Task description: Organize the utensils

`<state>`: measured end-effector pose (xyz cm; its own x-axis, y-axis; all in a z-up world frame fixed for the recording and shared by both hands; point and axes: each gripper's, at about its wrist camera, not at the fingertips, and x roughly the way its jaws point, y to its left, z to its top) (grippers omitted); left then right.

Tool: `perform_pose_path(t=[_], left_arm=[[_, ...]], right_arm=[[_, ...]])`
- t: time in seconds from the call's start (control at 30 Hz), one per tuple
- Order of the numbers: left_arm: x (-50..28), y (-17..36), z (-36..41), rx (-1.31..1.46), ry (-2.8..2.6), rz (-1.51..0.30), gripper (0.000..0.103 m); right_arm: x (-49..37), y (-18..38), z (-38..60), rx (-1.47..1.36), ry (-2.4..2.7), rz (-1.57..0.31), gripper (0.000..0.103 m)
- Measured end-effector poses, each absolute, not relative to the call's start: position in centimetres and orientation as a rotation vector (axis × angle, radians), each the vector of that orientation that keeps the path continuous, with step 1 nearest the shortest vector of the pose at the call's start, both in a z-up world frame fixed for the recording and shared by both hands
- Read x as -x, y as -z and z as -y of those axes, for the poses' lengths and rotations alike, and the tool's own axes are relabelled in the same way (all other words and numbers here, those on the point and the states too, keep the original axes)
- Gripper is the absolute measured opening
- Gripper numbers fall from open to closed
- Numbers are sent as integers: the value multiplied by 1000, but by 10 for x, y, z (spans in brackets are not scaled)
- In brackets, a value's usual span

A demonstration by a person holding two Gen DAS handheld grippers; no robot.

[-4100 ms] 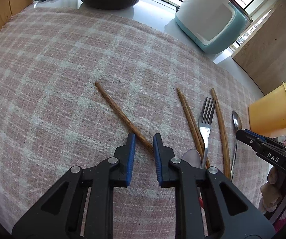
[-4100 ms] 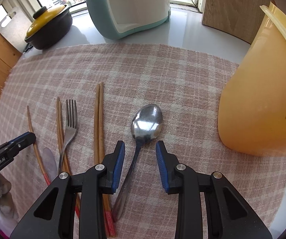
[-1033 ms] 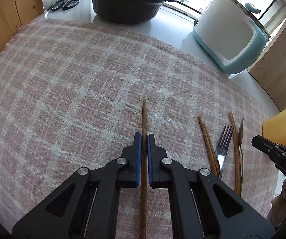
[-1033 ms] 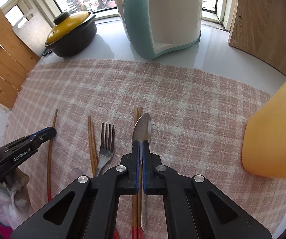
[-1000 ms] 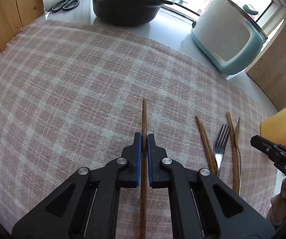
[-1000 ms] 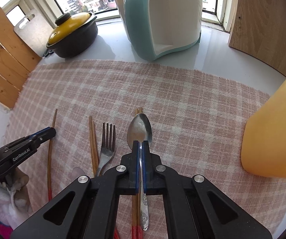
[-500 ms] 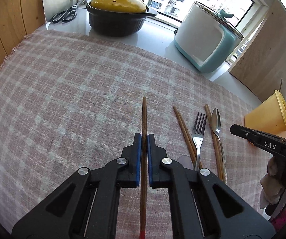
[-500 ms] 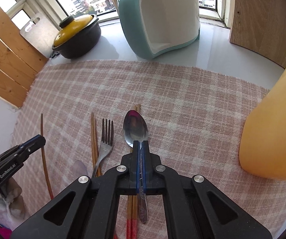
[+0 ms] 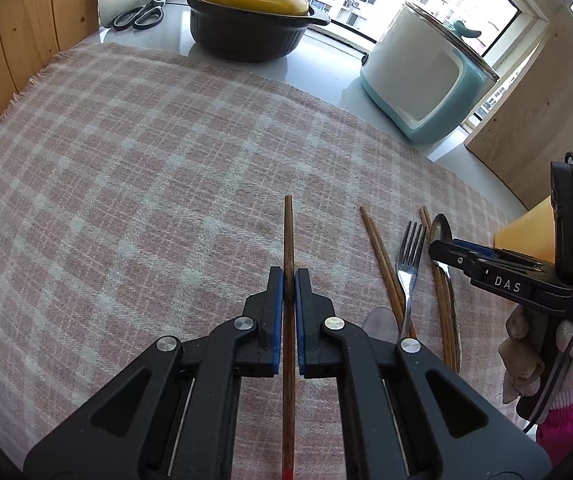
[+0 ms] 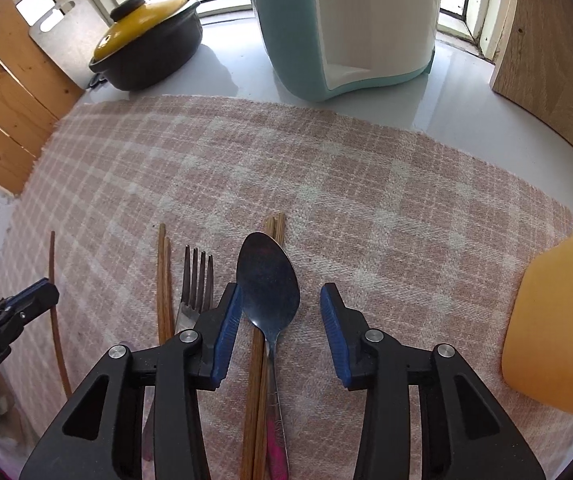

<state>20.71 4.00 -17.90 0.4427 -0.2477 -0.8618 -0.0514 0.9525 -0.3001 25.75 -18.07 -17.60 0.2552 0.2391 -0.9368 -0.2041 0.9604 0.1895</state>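
Observation:
My left gripper (image 9: pixel 288 276) is shut on a single wooden chopstick (image 9: pixel 288 232), which it holds just above the pink plaid cloth (image 9: pixel 126 160). To its right lie a chopstick pair (image 9: pixel 380 256), a fork (image 9: pixel 408 256) and a spoon (image 9: pixel 440 228). In the right wrist view my right gripper (image 10: pixel 280 292) has its jaws opening. The spoon (image 10: pixel 268 276) lies between them, untouched by the pads, resting on a second chopstick pair (image 10: pixel 274 220). The fork (image 10: pixel 196 276) and the other pair (image 10: pixel 162 272) lie to the left. The left gripper (image 10: pixel 42 292) shows at the left edge.
A yellow plastic container (image 10: pixel 558 320) stands close to the right of my right gripper. A teal rice cooker (image 10: pixel 346 20) and a black pot with a yellow lid (image 9: pixel 250 20) stand behind the cloth. Scissors (image 9: pixel 138 16) lie at the back left. Wooden panels flank both sides.
The right gripper sank toward the cloth and its jaws came apart, letting go of the spoon, which now lies on the chopstick pair. The left gripper still holds its chopstick.

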Motion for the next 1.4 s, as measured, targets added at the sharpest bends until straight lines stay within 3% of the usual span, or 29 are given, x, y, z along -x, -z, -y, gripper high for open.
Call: perform_pose_path(t=[0.37,0.53,0.77,0.83,0.93,1.4], left_arm=[[-206,179,-46,307,124,-1109,3],[-204,179,-51,312,118,-1106,3],[-202,180,-55,328,123,-1104,3],[-201,181,-56,328,124,-1103,3],[-201,180,-56,330,122,-1103,3],[-192,182,-70,354,117,-1102,3]], right_arm=[[-251,178,150,196,-292,-1262,39],[-244,172,154,177,-289,-1247,22],[-237,161,152,183,-289,-1217,20],[-237,161,150,182,-295,-1227,9],[-236,161,149,179,-303,-1234,7],[-221,165,143,302,-397,-1257,8]])
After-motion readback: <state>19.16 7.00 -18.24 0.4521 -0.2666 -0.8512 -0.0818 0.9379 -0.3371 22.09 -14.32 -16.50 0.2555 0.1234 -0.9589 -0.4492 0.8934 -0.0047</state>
